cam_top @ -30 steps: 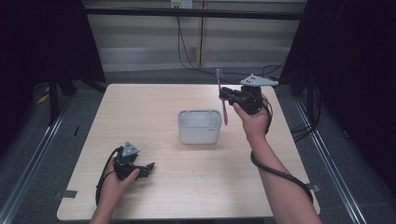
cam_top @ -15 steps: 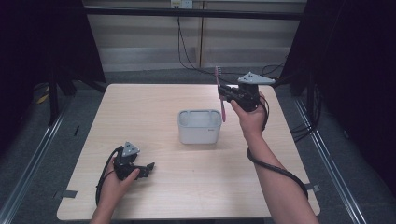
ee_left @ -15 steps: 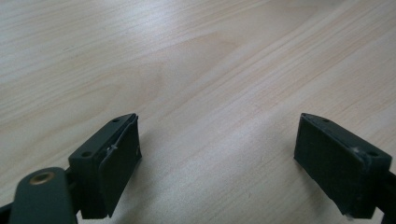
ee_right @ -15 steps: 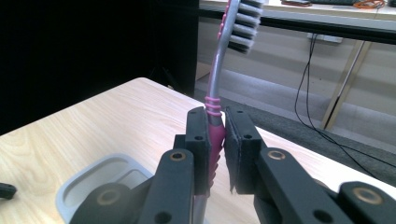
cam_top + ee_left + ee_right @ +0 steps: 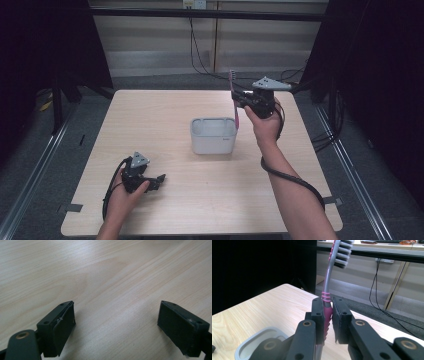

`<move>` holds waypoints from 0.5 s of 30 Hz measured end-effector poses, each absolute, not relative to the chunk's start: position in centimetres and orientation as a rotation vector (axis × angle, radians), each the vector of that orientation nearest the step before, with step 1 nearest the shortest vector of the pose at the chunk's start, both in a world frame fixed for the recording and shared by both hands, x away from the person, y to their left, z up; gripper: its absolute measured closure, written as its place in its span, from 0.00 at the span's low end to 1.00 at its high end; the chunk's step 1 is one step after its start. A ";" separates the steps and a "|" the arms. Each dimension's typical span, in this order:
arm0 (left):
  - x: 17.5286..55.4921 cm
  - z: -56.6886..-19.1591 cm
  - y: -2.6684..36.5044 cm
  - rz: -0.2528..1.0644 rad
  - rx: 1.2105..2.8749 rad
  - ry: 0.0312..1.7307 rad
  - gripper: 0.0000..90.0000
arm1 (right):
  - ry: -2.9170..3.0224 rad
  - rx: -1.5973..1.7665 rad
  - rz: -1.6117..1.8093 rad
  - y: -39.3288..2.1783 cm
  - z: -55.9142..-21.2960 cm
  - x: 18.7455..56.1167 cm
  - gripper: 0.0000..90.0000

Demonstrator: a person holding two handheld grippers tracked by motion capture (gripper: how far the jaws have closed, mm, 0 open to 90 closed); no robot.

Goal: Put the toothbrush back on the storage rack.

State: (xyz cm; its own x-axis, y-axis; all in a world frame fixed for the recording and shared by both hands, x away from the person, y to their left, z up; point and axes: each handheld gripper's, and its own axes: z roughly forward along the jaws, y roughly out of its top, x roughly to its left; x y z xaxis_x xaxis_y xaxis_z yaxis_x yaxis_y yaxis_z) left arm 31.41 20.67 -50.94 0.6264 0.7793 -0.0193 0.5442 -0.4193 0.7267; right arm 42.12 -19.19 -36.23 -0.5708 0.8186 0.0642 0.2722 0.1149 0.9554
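Observation:
A pink and grey toothbrush (image 5: 327,302) stands upright, bristle head up, with my right gripper (image 5: 327,317) shut on its pink handle. In the high view that right gripper (image 5: 240,102) hovers above the table, just right of a white rectangular holder (image 5: 213,135), and the toothbrush (image 5: 234,100) hangs with its lower end by the holder's right rim. The holder's rim (image 5: 254,341) shows at the lower left of the right gripper view. My left gripper (image 5: 157,179) rests low over the table's front left, jaws wide apart on bare wood (image 5: 116,320), nothing between them.
The light wooden table (image 5: 150,115) has free room all around the holder. Dark curtains flank both sides, and a floor with cables (image 5: 200,55) lies beyond the far edge. Metal rails (image 5: 30,165) run beside the table.
My right gripper with the toothbrush has shifted slightly left, nearer the holder's right rim. The left gripper has kept still.

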 end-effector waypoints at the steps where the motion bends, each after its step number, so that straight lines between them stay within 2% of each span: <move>1: 31.4 -50.9 20.7 0.420 2.130 1.032 0.16 | 1.907 1.057 1.470 -19.2 -36.2 42.1 0.90; 15: 31.4 -50.9 20.7 0.420 2.130 1.032 0.15 | 1.910 1.051 1.503 -18.2 -37.1 42.2 0.90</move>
